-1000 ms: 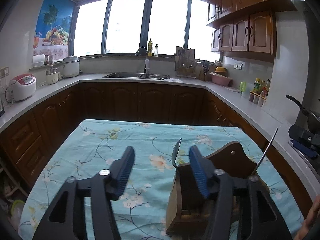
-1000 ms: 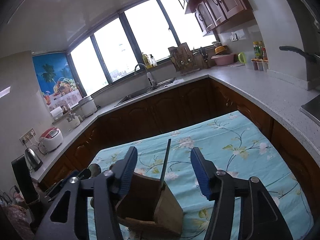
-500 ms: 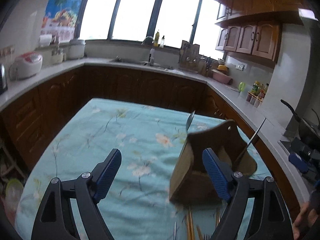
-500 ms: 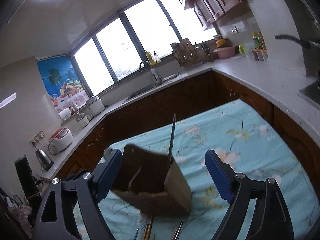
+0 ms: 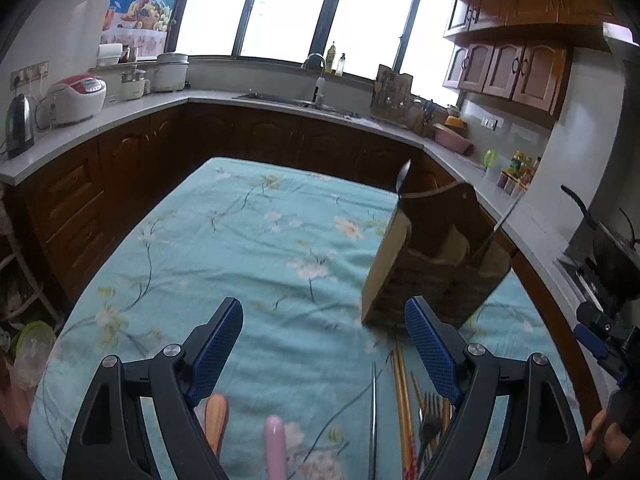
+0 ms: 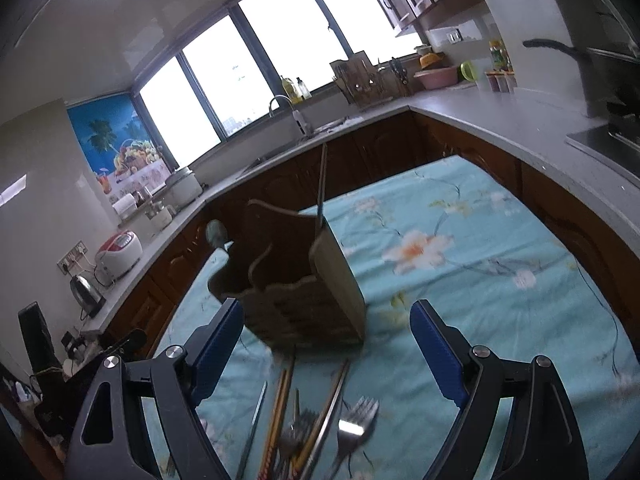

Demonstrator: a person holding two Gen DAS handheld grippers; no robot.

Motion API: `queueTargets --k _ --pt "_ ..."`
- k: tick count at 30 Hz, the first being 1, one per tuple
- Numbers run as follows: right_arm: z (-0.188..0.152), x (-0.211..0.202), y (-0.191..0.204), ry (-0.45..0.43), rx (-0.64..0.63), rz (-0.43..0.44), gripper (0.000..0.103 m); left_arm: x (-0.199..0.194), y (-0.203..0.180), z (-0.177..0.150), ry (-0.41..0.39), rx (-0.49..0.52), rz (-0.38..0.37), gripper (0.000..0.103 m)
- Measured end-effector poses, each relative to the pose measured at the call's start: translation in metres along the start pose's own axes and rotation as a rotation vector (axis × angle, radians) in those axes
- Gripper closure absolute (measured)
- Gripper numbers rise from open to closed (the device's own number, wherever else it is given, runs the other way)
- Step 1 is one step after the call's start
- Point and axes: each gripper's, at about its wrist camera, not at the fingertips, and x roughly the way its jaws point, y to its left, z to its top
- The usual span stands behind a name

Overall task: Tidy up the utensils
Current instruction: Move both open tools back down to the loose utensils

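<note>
A brown wooden utensil holder (image 5: 436,256) (image 6: 304,280) stands on the floral tablecloth with a spoon (image 5: 402,178) (image 6: 216,232) and a thin metal stick (image 6: 322,180) upright in it. In front of it lie loose chopsticks (image 5: 402,392) (image 6: 280,404), forks (image 6: 356,420) (image 5: 430,420), a pink handle (image 5: 276,444) and an orange handle (image 5: 216,416). My left gripper (image 5: 324,344) is open, hovering over these utensils, left of the holder. My right gripper (image 6: 328,344) is open just short of the holder, with nothing between its pads.
The turquoise tablecloth (image 5: 248,240) covers a table ringed by a grey counter (image 5: 120,112) with dark wood cabinets. A rice cooker (image 5: 76,98) and kettle (image 5: 18,124) stand at the left, a sink (image 5: 288,100) at the back. A hand (image 5: 600,436) shows at the right edge.
Both grippers have opened wider and pulled back from the holder, which now looks smaller and farther off. Loose utensils have come into view at the bottom of both views.
</note>
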Motion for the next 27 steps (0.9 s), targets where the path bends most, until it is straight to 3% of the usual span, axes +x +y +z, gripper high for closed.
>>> queueTargets --k 13,27 --pt "-0.043 -0.014 -0.002 0.073 -0.009 -0.025 0.016 -0.014 0.006 -0.025 0.091 0.007 0.017 0.020" --pt "-0.060 -0.007 -0.007 0.120 -0.005 -0.038 0.016 0.005 -0.002 -0.032 0.154 0.038 0.028 0.020"
